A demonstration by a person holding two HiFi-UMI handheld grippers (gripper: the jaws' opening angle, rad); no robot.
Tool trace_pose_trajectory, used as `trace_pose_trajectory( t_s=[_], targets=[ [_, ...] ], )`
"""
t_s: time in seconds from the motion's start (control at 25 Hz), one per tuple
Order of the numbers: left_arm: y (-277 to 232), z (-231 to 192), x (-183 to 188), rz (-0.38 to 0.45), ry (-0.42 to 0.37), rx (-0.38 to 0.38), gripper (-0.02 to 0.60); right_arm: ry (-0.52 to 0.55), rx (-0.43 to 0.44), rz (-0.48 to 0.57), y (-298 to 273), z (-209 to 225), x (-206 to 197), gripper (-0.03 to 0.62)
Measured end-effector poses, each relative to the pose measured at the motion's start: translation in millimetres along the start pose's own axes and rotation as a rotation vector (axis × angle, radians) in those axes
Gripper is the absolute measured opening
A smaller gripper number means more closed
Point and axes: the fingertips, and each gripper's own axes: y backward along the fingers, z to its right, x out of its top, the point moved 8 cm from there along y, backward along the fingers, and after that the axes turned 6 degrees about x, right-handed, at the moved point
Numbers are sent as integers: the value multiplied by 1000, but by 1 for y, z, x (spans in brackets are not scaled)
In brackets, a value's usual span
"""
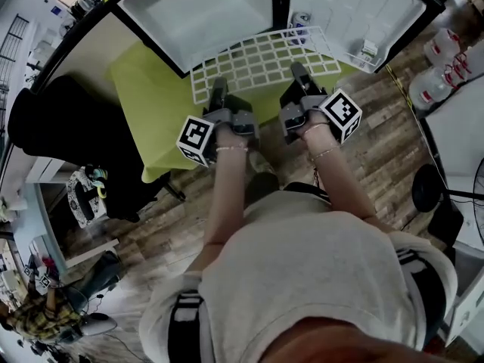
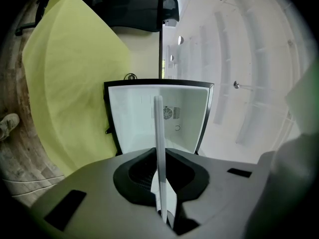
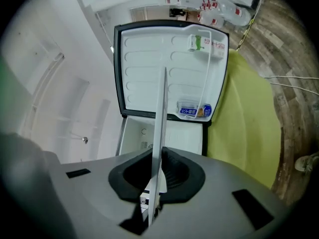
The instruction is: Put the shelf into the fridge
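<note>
The shelf point(image 1: 261, 60) is up in the air, held flat at 12 o'clock from the person. Its far edge is right at the front of the fridge point(image 1: 198, 13), but it's not inside yet.

It's a white wire grid, thin and pretty rigid-looking. Both gripper views catch it dead edge-on, as one skinny white line running straight out from the fingers. The left gripper point(image 1: 218, 88) has the near edge around 7 o'clock of the grid and the right gripper point(image 1: 299, 72) around 5 o'clock. Both sets of fingers are clamped down on the wire, nothing slack.

I'd call this the carry-and-line-up step: picked up, insertion not started. Right now the shelf straddles the cavity and the open door point(image 1: 355, 10) at 1 o'clock. So the next move, I reckon, is sliding it over toward the cavity at 11 o'clock and then in.

It'll want to be kept level with both hands going together, and the side edges have to meet whatever rails are in the walls. I can't make those out from here. Wire that thin could twist if one hand leads.

Further out, a can point(image 1: 300, 20) sits in the door rack, and the fridge stands on a bench point(image 1: 147, 104) with a lime-green cover.
</note>
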Motion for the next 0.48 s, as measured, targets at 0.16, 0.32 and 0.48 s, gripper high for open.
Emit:
trace_pose_trajectory(
  t_s=[0.16,0.32,0.48],
  targets=[
    [-37,10,21,20,18,-14,29,23,10,-27,-43,-2,-1,31],
    [-63,17,37,36,27,-12,28,21,3,-45,-75,0,-3,32],
    [-80,22,58,77,24,-23,29,26,19,-54,-107,-4,-14,31]
  ],
)
